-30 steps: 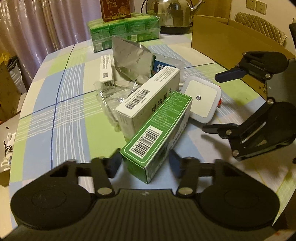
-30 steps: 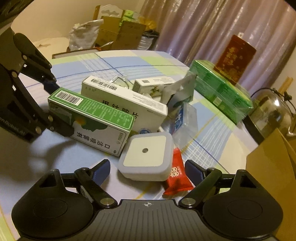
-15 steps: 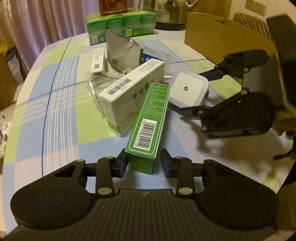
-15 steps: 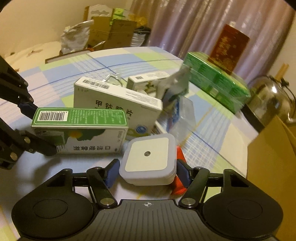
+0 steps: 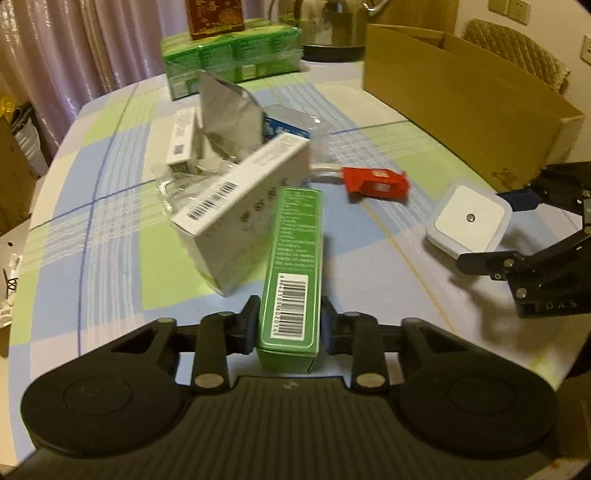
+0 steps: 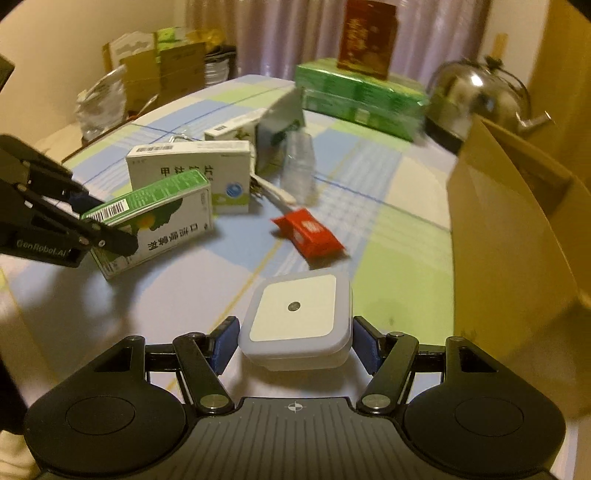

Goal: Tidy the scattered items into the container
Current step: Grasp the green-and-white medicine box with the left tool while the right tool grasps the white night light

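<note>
My left gripper (image 5: 289, 325) is shut on a long green box (image 5: 295, 258), barcode end toward the camera; the right wrist view shows the same green box (image 6: 159, 218) tilted in the left gripper (image 6: 107, 221). My right gripper (image 6: 295, 343) is shut on a white square night light (image 6: 295, 317), held above the table beside the open cardboard box (image 6: 509, 229). A red packet (image 6: 310, 236) lies alone on the cloth. A white medicine box (image 5: 240, 206) leans on a pile of a foil pouch (image 5: 229, 110), clear plastic and a small white carton (image 5: 181, 136).
The cardboard box (image 5: 461, 96) stands at the table's right side. A wrapped green pack (image 5: 229, 62) with a red-brown box on top and a steel kettle (image 5: 332, 29) sit at the far edge. Checked cloth covers the round table (image 5: 110, 258).
Both grippers went from open to shut on their items. The night light was carried right, away from the pile, uncovering the red packet. The green box swung straight between the left fingers.
</note>
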Demonstrator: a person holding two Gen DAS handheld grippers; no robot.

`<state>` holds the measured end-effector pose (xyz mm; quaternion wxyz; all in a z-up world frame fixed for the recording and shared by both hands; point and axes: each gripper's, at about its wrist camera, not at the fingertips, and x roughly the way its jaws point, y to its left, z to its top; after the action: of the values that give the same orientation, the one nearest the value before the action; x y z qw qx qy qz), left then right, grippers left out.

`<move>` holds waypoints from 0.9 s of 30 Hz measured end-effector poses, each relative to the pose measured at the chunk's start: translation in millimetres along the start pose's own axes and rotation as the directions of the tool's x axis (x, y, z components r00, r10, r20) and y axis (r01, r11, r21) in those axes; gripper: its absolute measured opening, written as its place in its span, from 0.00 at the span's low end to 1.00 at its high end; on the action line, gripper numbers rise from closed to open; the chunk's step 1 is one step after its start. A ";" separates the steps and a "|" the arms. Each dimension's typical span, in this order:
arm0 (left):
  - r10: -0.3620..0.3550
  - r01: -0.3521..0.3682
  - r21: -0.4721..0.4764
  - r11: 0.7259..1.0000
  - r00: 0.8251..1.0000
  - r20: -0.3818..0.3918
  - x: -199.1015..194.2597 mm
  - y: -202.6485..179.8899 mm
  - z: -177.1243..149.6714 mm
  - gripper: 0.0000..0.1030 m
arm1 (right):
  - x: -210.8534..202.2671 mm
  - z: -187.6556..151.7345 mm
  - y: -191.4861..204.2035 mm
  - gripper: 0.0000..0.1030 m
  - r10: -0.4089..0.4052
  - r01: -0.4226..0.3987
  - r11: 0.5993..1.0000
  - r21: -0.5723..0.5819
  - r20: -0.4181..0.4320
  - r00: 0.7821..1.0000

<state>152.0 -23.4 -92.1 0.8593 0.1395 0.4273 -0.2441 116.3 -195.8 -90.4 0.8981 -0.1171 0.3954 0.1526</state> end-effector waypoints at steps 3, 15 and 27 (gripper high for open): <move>-0.040 0.040 -0.011 0.999 0.999 -0.014 -9.1 -12.7 -8.4 0.25 | -13.2 -10.6 -5.3 0.61 0.008 -0.008 0.999 0.047 -0.007 1.000; -0.055 0.056 0.031 0.998 0.998 -0.039 -28.7 -63.1 -24.2 0.28 | -39.0 -46.1 -17.5 0.62 -0.023 0.025 0.990 0.136 -0.015 1.000; -0.015 0.018 0.057 0.998 0.999 -0.043 -13.7 -68.2 -2.4 0.34 | -32.4 -46.6 -20.8 0.66 -0.060 0.063 0.988 0.144 -0.023 0.998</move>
<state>106.6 -75.6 -84.7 0.8436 0.1658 0.4394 -0.2604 71.7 -236.4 -95.1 0.9049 -0.0650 0.4098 0.0945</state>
